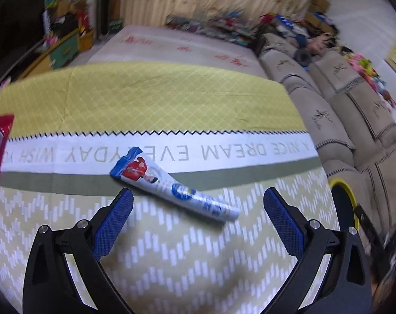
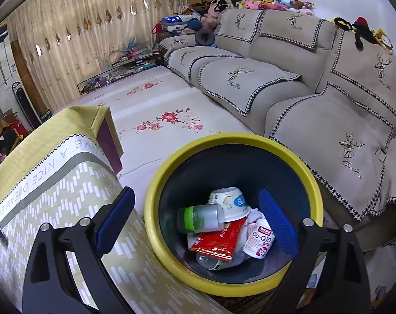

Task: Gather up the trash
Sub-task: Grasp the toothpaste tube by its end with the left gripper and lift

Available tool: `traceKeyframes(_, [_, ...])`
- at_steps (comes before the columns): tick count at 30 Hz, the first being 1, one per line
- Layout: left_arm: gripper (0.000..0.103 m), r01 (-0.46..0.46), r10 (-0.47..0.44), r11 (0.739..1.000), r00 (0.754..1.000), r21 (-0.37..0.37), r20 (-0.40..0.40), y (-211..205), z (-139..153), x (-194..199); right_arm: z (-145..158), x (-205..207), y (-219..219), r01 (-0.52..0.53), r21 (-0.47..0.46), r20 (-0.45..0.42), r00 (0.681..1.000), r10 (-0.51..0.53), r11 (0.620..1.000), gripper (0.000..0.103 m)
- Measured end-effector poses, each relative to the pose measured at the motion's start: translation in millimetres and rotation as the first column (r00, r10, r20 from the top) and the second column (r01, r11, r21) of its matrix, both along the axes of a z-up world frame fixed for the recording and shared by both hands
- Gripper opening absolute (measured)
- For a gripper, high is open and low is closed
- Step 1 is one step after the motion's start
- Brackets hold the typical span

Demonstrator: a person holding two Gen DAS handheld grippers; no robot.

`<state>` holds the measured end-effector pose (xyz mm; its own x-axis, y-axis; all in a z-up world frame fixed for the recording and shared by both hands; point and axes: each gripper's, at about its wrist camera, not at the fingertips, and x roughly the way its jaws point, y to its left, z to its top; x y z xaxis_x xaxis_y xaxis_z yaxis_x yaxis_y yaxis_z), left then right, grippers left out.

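Blue pads (image 1: 114, 225) of the left gripper (image 1: 198, 196) straddle a toothpaste tube (image 1: 171, 185), spread wide.
Right gripper (image 2: 195, 201) hangs empty-jawed over the bin (image 2: 156, 191), apparently freed of trash.

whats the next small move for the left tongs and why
Probably ease the left tongs forward and down over the blue-and-white wrapper lying on the tablecloth: they are open and empty, and the wrapper lies just ahead, between the fingertips.

Black arms, blue ribbed fingers (image 1: 114, 222)
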<state>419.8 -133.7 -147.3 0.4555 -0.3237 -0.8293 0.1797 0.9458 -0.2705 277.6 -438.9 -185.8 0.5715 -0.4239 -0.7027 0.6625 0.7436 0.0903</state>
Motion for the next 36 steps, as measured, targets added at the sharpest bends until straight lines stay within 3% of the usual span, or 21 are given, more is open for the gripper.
traceKeyframes(6, [0.098,-0.045,0.045,0.999,0.992,0.008,-0.121,-9,-23,23,-2,-3,-6,-0.017,0.052,0.038,0.999,0.015,0.998,0.091])
traceKeyframes(10, [0.095,-0.04,0.041,0.999,0.989,0.015,-0.142,-12,-25,26,-2,-3,-8,-0.038,0.077,0.057,0.998,0.033,0.996,0.091])
traceKeyframes(19, [0.049,-0.026,0.031,0.999,0.982,0.03,-0.186,7,-25,29,-3,-3,-10,-0.066,0.12,0.089,0.994,0.055,0.991,0.091])
traceKeyframes(23, [0.016,-0.002,0.009,0.999,0.979,0.033,-0.201,12,-28,26,-4,-4,-11,-0.071,0.129,0.099,0.993,0.058,0.989,0.091])
traceKeyframes(24, [0.013,0.01,-0.004,1.0,0.977,0.029,-0.212,12,-29,25,-4,-4,-11,-0.072,0.132,0.1,0.993,0.059,0.989,0.091])
traceKeyframes(28, [0.007,0.041,-0.028,0.996,0.985,0.073,-0.17,16,-23,15,-4,-5,-13,-0.077,0.138,0.107,0.992,0.063,0.987,0.091])
traceKeyframes(36, [0.007,0.147,-0.149,0.979,0.989,0.138,0.005,0,19,-37,0,-13,-12,-0.097,0.131,0.14,0.987,0.079,0.987,0.091])
